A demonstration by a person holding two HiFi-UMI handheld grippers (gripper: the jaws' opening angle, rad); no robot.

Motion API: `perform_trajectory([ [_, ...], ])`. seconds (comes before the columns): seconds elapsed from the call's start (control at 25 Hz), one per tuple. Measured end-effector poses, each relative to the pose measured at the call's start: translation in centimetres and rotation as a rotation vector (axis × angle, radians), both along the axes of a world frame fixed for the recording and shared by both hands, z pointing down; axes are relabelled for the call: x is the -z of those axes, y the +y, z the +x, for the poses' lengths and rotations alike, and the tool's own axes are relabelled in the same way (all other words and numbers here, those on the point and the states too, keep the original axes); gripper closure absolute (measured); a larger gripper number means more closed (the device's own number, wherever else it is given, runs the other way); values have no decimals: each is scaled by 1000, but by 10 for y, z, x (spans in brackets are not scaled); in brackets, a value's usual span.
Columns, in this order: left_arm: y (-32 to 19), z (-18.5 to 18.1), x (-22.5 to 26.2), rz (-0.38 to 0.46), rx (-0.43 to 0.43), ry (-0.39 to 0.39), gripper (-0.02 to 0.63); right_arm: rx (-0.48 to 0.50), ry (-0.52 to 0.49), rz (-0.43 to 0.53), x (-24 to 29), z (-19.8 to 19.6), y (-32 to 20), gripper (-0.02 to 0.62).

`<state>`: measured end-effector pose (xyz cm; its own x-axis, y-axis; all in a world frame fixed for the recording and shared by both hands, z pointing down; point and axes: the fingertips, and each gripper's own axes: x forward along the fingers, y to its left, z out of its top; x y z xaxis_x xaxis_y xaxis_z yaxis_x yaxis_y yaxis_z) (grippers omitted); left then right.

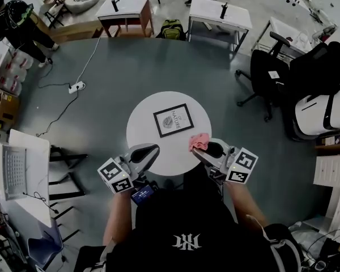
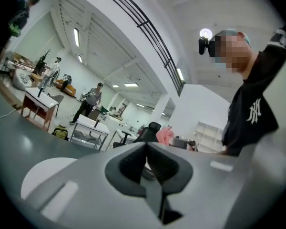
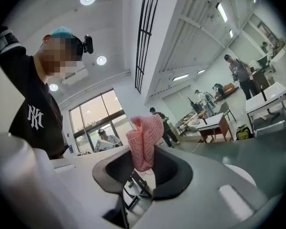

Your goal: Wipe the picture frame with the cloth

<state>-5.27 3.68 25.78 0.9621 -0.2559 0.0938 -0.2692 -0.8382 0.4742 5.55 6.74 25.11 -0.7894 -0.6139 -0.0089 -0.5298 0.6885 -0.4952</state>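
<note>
The right hand-held gripper (image 1: 197, 149) pinches only a fold of the cloth (image 1: 199, 141) and the left hand-held gripper (image 1: 155, 148) is closed empty, so wiping may slide the unrestrained picture frame (image 1: 173, 119), flat on the round tabletop (image 1: 143, 118), or pull the cloth free.

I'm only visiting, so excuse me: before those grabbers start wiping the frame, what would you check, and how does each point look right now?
1. Cloth clamped in the right gripper: ok, jaws shut on it.
2. Picture frame lying flat on the round table, nothing on top of it: ok.
3. Left gripper free to steady the frame: ok, jaws together, nothing between them.
4. Cloth touching the frame: not ok, it is held apart from the frame, nearer the table's edge.
5. Frame stays put when rubbed: cannot tell.
</note>
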Motion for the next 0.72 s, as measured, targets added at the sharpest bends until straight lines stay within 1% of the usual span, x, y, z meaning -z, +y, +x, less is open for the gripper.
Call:
perform_trajectory([
  [0.16,-38,22,-9,-15,81,-61,603,107,12,-8,-14,23,-51,511],
  [0.32,-77,35,-27,-43,180,-116,603,181,-14,-31,-34,46,-97,511],
  [0.56,-108,23,-76,-169,321,-180,603,276,-36,-100,-80,49,-139,511],
  [0.64,-116,20,-97,-205,358,-210,603,285,-36,-123,-96,52,-152,511],
  [0.72,-124,17,-120,-245,378,-233,601,280,-41,-155,-113,53,-166,511],
])
